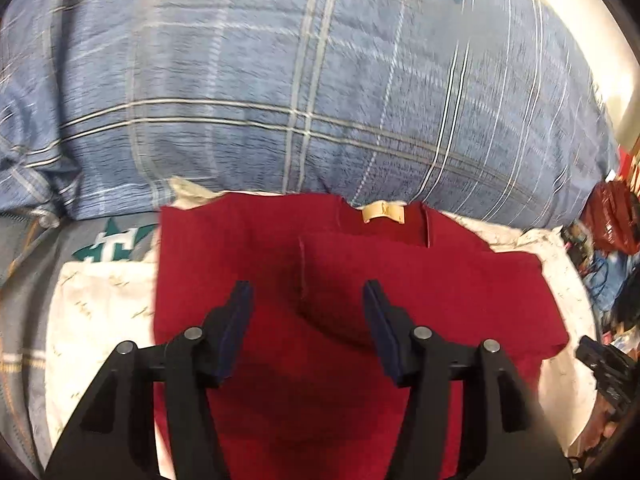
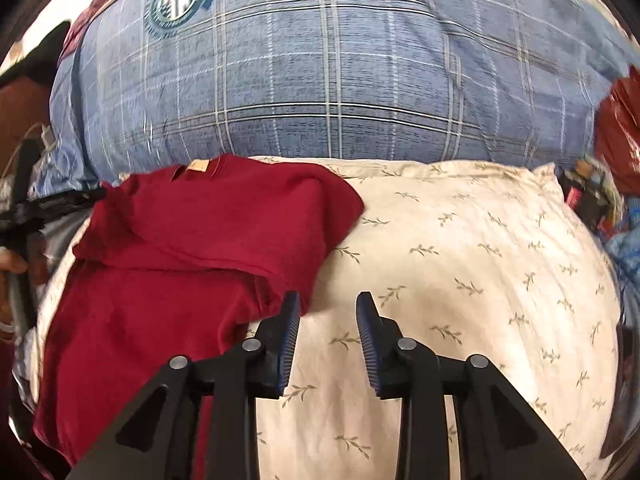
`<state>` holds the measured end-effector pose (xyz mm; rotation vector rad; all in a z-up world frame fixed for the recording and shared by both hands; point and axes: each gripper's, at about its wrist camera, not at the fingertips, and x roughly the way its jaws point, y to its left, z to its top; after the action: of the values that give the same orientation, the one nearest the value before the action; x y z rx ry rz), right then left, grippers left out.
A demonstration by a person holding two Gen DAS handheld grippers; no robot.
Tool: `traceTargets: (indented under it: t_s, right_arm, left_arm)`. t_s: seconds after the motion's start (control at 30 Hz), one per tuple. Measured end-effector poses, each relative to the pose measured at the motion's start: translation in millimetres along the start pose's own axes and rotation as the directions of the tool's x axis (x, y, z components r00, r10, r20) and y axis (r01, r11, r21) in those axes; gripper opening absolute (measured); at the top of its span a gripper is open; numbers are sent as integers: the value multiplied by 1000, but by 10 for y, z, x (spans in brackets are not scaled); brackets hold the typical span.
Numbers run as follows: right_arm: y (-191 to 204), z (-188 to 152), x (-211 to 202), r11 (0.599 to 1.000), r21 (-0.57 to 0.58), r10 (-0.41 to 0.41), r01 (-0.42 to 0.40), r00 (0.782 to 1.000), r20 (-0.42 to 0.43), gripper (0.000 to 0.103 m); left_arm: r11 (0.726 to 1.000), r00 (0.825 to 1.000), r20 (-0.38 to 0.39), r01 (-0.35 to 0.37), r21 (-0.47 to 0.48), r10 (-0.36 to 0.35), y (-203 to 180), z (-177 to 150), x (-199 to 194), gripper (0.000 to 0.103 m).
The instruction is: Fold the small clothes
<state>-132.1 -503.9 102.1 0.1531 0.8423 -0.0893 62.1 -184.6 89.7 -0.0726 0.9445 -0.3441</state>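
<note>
Folding a soft red shirt (image 1: 248, 264) on the cream leaf-print pillow (image 2: 460, 248)

Lying part-folded, one side doubled over — limp, light knit that will likely sag, so pinch a hem or corner. Left gripper (image 1: 308, 292) hovers over it, jaws apart and empty; right gripper (image 2: 328, 304) likewise empty — beside its edge.

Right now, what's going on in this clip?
A person with a gripper in each hand is folding a red shirt on a cream leaf-print pillow. One side is already folded over the body. The left gripper hangs open above the shirt; the right gripper is open at its edge. Neither holds anything.
</note>
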Motion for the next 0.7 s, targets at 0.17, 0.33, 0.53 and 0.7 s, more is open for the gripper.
traceTargets:
  t_s: [0.17,0.33,0.53,0.7]
  right_arm:
    - [-90,-37,-26,998,56,37,-37,999,8,32]
    - [-72,-48,-28,996,60,58,-60,998,29,33]
    - [32,48,59,999,22,47,-48,998,32,42]
    - [138,124,121,998,-1,60,-60,997,38,48]
  left_arm:
    - [996,996,-50,-78,32,79,-119,147,394,55]
    - [994,991,-112,-57,96,68,-302,210,625,17]
    - [990,999,-2,32,135,-32,-394,279,17,8]
    - [992,996,19,79,101,-82,-134,137,-435,8]
